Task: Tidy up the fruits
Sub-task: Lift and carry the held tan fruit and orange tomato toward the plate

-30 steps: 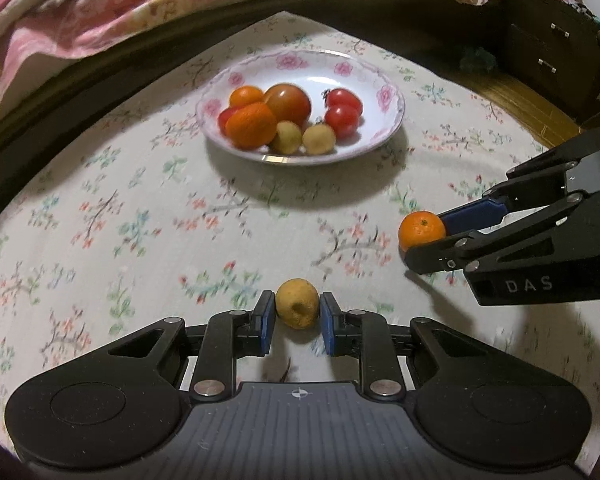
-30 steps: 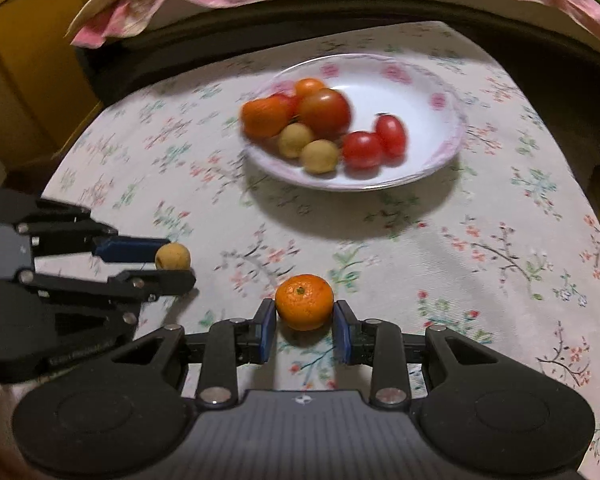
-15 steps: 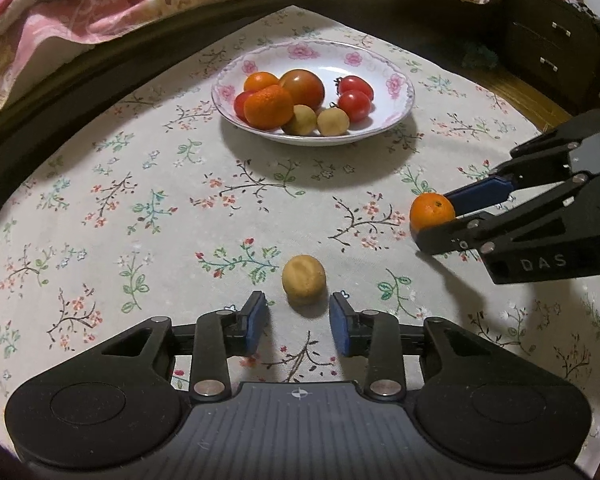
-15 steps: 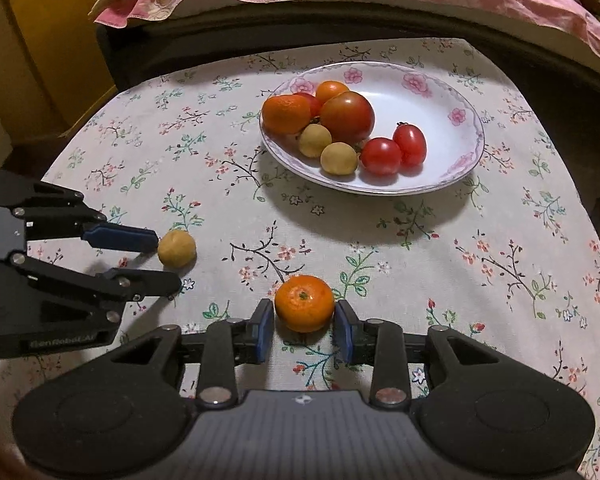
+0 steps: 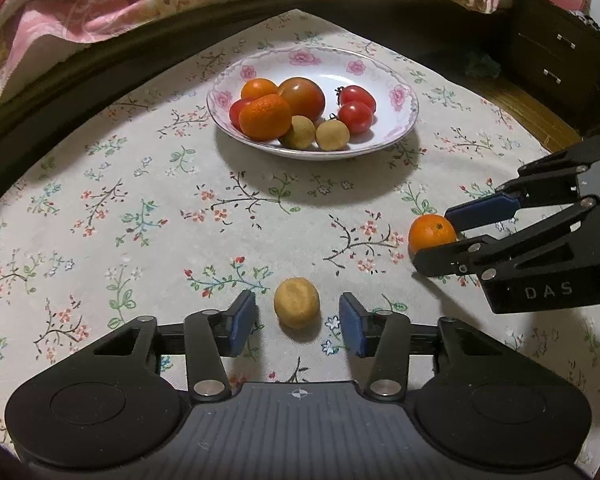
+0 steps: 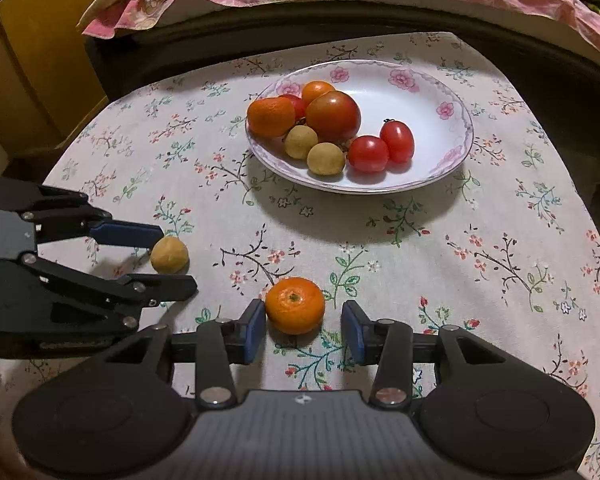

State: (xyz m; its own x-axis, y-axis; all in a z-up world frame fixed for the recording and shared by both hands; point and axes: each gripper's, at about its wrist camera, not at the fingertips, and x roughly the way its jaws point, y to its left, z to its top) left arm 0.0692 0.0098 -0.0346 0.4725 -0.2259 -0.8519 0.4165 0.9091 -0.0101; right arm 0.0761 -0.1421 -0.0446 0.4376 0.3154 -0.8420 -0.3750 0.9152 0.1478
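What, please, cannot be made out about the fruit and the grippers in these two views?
- Small red fruit in the plate: mostly hidden behind the orange and tomato, both views.
- Right gripper: its left pad looks against the orange, but contact cannot be confirmed.
- Undersides of the orange and the tan fruit at the left gripper: unseen.

bare tablecloth [image 5: 148, 208] between both grippers and the plate [image 5: 396, 128], plate's right half unfilled, fruit crowding its left

White plate [image 5: 400, 120] w/ pink flowers; orange mandarin [image 6: 295, 305]; floral tablecloth [image 5: 100, 208]
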